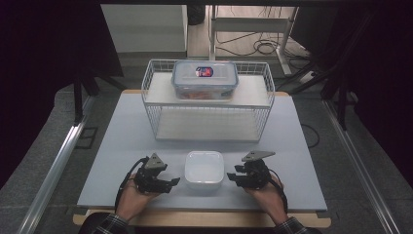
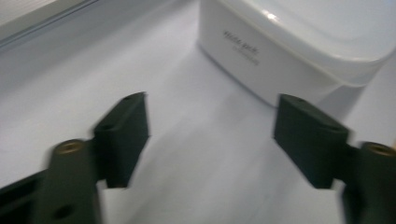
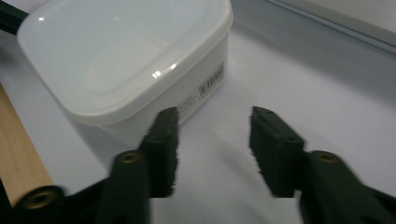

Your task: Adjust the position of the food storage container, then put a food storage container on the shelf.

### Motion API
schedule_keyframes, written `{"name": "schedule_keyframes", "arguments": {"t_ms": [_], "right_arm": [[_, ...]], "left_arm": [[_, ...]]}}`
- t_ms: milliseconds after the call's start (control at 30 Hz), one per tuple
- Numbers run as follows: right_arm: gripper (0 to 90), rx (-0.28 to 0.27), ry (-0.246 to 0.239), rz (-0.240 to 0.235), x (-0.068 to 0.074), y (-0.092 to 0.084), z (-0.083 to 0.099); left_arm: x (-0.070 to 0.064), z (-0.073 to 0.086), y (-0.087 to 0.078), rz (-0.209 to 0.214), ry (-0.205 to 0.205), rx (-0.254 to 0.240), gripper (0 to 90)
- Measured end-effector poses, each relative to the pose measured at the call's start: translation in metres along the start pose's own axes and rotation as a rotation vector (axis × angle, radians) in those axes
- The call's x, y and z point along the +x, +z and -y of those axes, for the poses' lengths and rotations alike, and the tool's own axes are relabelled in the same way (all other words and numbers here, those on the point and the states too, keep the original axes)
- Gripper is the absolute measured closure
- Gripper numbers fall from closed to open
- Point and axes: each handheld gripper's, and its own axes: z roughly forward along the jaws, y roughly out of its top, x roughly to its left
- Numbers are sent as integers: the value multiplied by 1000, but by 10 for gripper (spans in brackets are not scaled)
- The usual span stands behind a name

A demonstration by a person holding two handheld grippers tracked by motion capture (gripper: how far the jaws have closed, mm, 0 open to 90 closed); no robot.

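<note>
Left gripper low over the desk, jaws spread wide with only bare desk between them, nothing pinched. Just beyond its tips and toward the right gripper, a white square tub, empty, standing upright on the desk between the two grippers. Right gripper on the tub's far side, tips just short of the tub wall, jaws partly spread, nothing held. In the left gripper view, tub ahead and to the right of the spread jaws, a line of small dark print on its side wall, too blurred to read. In the right gripper view, tub ahead and to the left, its near corner just beside the left jaw, not touched as far as can be told; small printed label with dark lettering on the wall near the corner, not legible either. Well ahead of both grippers, a white wire rack with two levels. On its upper level, a clear lidded box with blue clips and a red-and-blue sticker on the lid, wording too small to make out; something orange-red dimly visible inside.
</note>
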Motion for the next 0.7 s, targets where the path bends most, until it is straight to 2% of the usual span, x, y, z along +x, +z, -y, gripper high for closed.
{"name": "schedule_keyframes", "arguments": {"t_ms": [33, 67, 100, 133, 167, 200, 267, 333, 367, 400, 567, 700], "right_arm": [[496, 0, 0, 0, 0, 0, 0], [415, -2, 4, -5, -2, 1, 1], [415, -2, 4, -5, -2, 1, 1], [344, -10, 3, -9, -3, 1, 0], [344, -10, 3, -9, -3, 1, 0], [290, -20, -14, -4, -2, 0, -1], [267, -26, -17, -3, -2, -1, -1], [198, -54, -9, -9, -4, -3, -1], [198, -54, -9, -9, -4, -3, -1], [159, -71, -2, 1, -5, -5, -2], [99, -107, 3, -14, -6, -9, -4], [80, -111, 4, -26, -5, -11, -6]], "left_arm": [[0, 0, 0, 0, 0, 0, 197], [1, 0, -2, 1, -6, -16, 152], [1, 0, -2, 1, -6, -16, 131], [3, 0, -4, 5, -18, -40, 100], [3, 0, -4, 5, -18, -40, 79], [5, 0, -5, 2, -19, -49, 60], [5, 1, -4, 3, -20, -51, 53], [7, 1, -4, 25, -16, -60, 38], [7, 1, -4, 25, -16, -60, 35], [6, 1, -4, 35, 0, -68, 35], [6, -1, -4, 49, -5, -78, 34], [6, -5, -7, 49, -16, -80, 41]]}}
